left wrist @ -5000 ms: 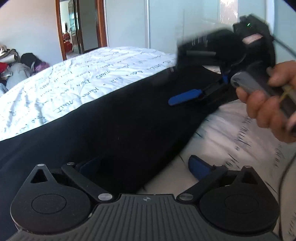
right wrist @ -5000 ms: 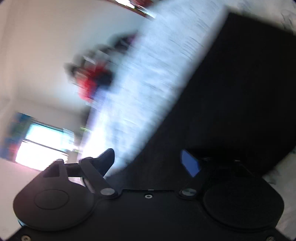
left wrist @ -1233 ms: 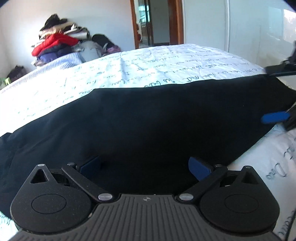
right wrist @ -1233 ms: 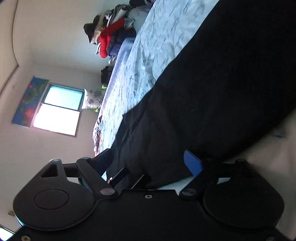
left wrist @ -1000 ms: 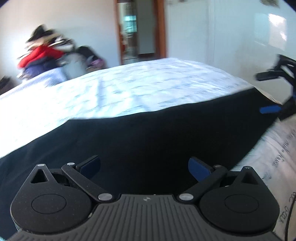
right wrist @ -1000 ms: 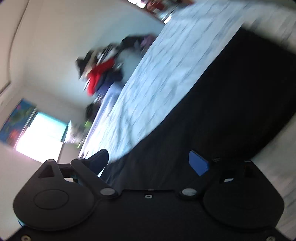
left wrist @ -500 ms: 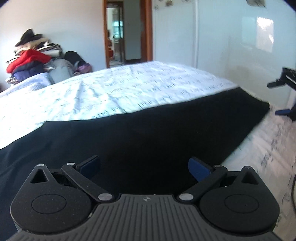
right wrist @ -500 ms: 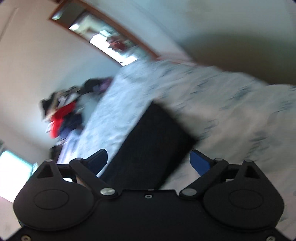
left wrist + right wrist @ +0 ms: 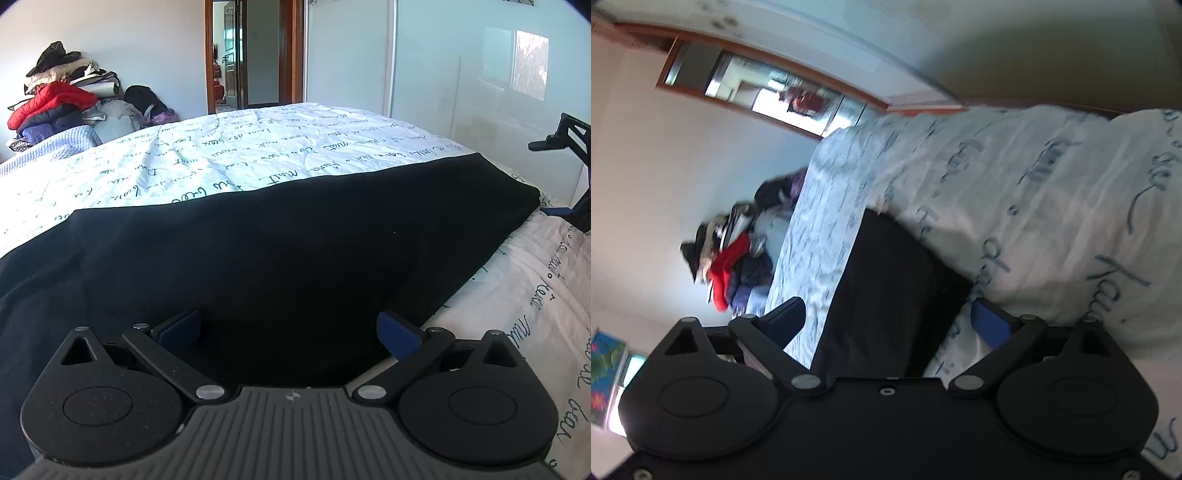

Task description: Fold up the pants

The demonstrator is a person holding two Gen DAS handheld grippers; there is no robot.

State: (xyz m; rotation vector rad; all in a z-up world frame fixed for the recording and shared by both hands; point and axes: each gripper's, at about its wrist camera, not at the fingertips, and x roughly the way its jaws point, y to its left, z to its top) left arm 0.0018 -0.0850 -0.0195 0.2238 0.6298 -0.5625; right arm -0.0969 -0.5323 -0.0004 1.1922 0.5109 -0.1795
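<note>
My left tool point(image 9: 288, 330) hovers with its blue-padded fingers point(image 9: 397, 330) spread wide, nothing between them, low over the near edge of the black pants point(image 9: 258, 258). My right tool point(image 9: 886, 319) is likewise spread and empty, its camera rolled sideways and slightly blurred, looking along the same garment; from the left wrist view its fingertip point(image 9: 557, 211) shows just beside the far right end of the cloth, whether touching it I cannot tell.

The pants lie flat on the bed point(image 9: 258, 155), on a white cover printed with dark handwriting. They form one long dark band, its long axis running from the lower left of the left view, where the fabric spreads out of frame, to a squared-off end point(image 9: 517, 184) at the right near the bed's edge. The upper edge is straight; the surface looks smooth.

Beyond the bed, a pile of clothes point(image 9: 55, 99) topped with a red jacket sits against the wall, beside an open doorway point(image 9: 255, 55) with a wooden frame.
</note>
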